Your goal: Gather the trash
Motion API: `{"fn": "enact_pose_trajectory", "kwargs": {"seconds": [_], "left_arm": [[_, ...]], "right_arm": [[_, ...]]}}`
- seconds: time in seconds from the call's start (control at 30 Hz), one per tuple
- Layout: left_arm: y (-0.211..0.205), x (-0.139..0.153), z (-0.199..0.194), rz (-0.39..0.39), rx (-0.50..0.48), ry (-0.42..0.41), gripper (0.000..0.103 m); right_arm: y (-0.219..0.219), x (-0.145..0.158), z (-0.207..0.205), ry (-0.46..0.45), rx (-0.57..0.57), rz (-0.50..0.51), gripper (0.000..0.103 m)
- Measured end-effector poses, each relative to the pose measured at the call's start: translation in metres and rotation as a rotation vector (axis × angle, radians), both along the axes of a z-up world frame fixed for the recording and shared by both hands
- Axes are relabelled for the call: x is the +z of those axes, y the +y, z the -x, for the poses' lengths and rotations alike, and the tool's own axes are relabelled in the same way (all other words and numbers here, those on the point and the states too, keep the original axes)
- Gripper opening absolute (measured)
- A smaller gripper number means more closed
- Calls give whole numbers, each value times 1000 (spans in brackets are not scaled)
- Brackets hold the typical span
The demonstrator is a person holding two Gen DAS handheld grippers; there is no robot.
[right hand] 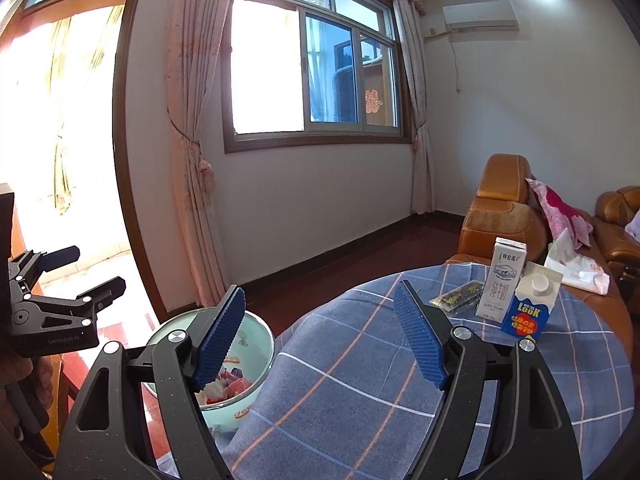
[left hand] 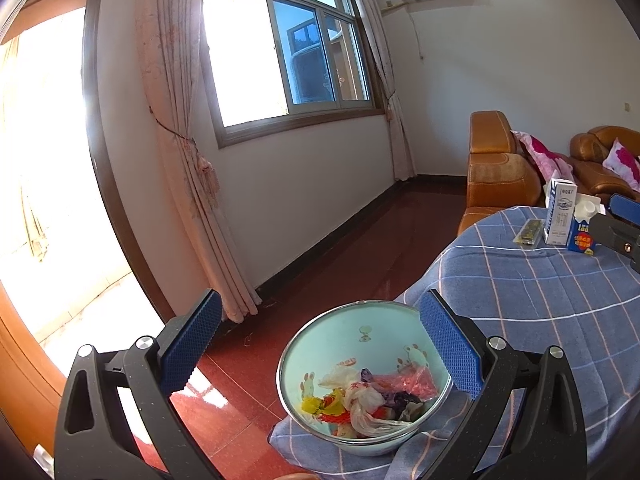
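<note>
The bowl (left hand: 362, 376) sits at the worktop's (left hand: 560, 300) edge, holding crumpled wrappers (left hand: 360, 398) (mixed colours). The left gripper (left hand: 320, 350) hangs over it, fingers spread, empty. The right gripper (right hand: 320, 336), also spread and empty, is above the checked cloth. Two cartons (right hand: 502, 284) and a packet (right hand: 458, 296) stand well apart from the bowl.

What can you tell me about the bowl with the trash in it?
The bowl is pale green enamel by its look, with a metal rim and small printed motifs inside. It sits upright at the edge of the table, on the blue checked cloth. Crumpled wrappers and plastic scraps fill its bottom. Neither open gripper touches it.
</note>
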State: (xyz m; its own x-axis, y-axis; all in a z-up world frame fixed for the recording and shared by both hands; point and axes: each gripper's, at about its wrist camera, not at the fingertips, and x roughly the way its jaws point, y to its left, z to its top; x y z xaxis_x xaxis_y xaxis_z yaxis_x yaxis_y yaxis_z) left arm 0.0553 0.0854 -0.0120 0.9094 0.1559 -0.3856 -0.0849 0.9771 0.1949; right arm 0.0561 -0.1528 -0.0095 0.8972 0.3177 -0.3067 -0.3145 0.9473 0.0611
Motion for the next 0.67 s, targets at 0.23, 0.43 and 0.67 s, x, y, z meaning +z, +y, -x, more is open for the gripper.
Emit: {"fn": "enact_pose_trajectory", "kwargs": {"seconds": [0.23,0.43,0.67], "left_arm": [[1,-4,-2,-5,-4,15,97],[-2,-5,-2,6,-22,23,97],[4,-4,-3,50,-31,31,97]], "right_arm": [[0,-1,1,6,2,-3,78],[-1,-3,0,13,-2,2,78],[-29,-7,-6,27,-71,26,83]]}}
